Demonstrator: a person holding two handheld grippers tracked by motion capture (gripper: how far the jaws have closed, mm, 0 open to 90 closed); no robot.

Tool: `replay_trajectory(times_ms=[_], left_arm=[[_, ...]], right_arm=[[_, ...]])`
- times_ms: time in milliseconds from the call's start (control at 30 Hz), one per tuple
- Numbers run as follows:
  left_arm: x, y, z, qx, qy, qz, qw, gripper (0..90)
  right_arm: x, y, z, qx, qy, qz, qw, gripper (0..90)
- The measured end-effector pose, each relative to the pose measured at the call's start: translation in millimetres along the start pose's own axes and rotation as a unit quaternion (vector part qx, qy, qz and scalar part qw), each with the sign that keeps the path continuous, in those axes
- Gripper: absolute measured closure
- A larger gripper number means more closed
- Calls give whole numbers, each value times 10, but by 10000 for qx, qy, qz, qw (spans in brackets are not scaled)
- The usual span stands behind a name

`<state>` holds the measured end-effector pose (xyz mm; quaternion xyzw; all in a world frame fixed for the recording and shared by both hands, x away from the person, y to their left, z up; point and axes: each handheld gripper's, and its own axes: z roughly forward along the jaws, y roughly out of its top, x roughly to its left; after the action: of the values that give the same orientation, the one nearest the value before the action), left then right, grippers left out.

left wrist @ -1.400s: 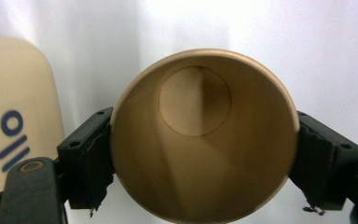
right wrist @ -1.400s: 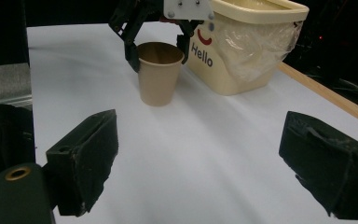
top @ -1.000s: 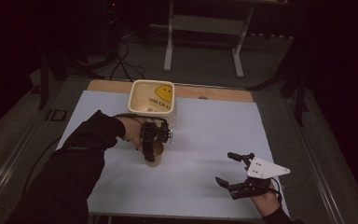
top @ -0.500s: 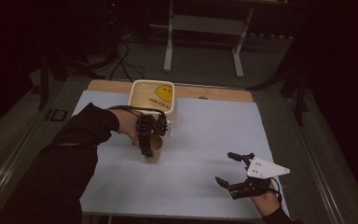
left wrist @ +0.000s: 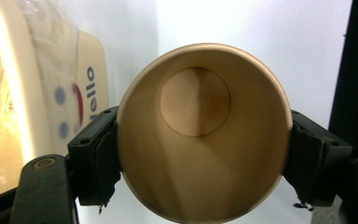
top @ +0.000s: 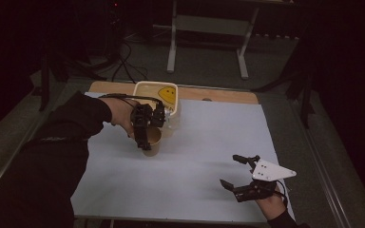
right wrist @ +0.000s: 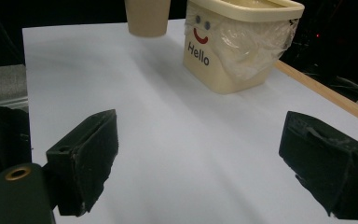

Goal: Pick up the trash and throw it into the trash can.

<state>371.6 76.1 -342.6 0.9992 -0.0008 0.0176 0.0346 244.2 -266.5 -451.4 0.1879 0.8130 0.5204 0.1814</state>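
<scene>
Setting: dark room with stands and cables behind; a table with a pale wooden edge, covered by a white paper sheet (top: 204, 156).

Item 1. Left gripper (top: 145, 142), at about ten o'clock from the sheet's centre. Black jaws clenched on item 2, one pad on each side of the wall just below the rim; the left gripper view looks straight into the cup's mouth.

Item 2. Tan paper cup (left wrist: 204, 133), empty, round base visible inside. Held off the sheet by the left gripper, upright or slightly tilted. In the high view its wall shows just beside item 3, at that bin's six o'clock.

Item 3. Cream plastic bin with a clear liner bag, a smiley face and the word "Hello" (right wrist: 235, 44). Stands at twelve o'clock on the sheet, near the wooden edge.

Item 4. Right gripper (top: 240, 173), at four o'clock, well apart from the cup. Jaws released and spread wide, nothing between them; a grey three-cornered plate on top.

Handling note (judgement): the step in hand appears to be carrying the cup to the bin. The thin wall is already slightly squeezed into an oval; keep the grip light, clear the bin's rim and liner, and let go only once the cup is over the opening.
</scene>
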Motion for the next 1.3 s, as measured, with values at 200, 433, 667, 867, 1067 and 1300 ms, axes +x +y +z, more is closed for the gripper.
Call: replay_trajectory(times_ms=[200, 433, 667, 867, 1067, 1300], left_arm=[[9, 26, -219, 6, 13, -15, 10000, 237], [40, 71, -482, -64, 77, 73, 9999, 237], [114, 114, -650, -75, 42, 156, 9998, 238], [186, 149, -762, -121, -49, 241, 9996, 244], [279, 149, -897, -203, -80, 303, 9993, 256], [403, 145, -1116, -425, 129, 403, 9982, 256]], right_arm=[[-20, -9, -13, -24, -8, 48, 10000, 117], [-38, -22, -14, -25, -8, 108, 9999, 117], [-75, -44, -21, -35, -49, 233, 9997, 117], [-85, -59, -11, 6, -60, 274, 9996, 117], [-86, -70, 5, 65, -74, 302, 9995, 118], [-115, -88, 6, 71, -83, 354, 9993, 117]])
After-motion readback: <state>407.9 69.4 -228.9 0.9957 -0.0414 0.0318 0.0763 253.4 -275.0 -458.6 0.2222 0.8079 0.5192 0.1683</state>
